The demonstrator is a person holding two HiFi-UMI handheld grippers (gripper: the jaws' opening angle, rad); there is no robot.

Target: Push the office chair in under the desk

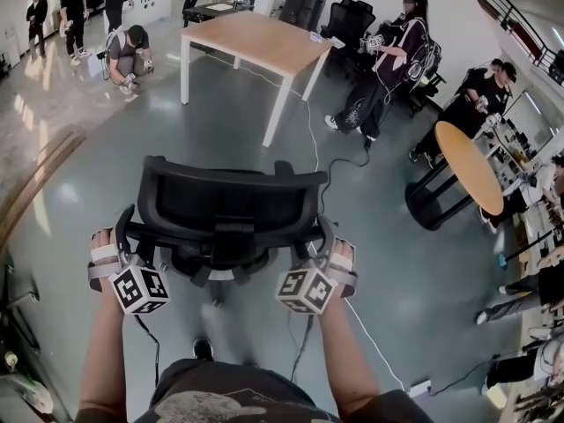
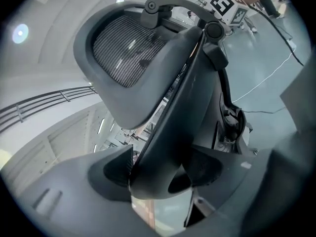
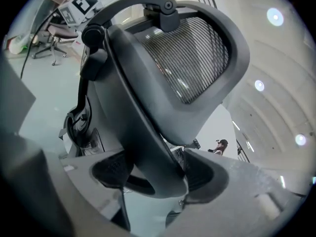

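The black office chair (image 1: pixel 231 203) stands right in front of me with its mesh back toward me. My left gripper (image 1: pixel 129 233) is shut on the left edge of the chair's back frame; in the left gripper view the frame bar (image 2: pixel 170 117) runs between the pads of the left gripper (image 2: pixel 158 171). My right gripper (image 1: pixel 324 236) is shut on the right edge the same way, and the right gripper view shows the bar (image 3: pixel 143 127) clamped in the right gripper (image 3: pixel 154 171). The desk (image 1: pixel 260 40), wooden top on white legs, stands well beyond the chair.
A white cable (image 1: pixel 310 139) runs across the grey floor from the desk past the chair to a power strip (image 1: pixel 419 386). A round wooden table (image 1: pixel 467 166) stands at right. A person (image 1: pixel 388 69) sits right of the desk, another (image 1: pixel 128 55) crouches at its left. Black chairs (image 1: pixel 348 20) stand behind it.
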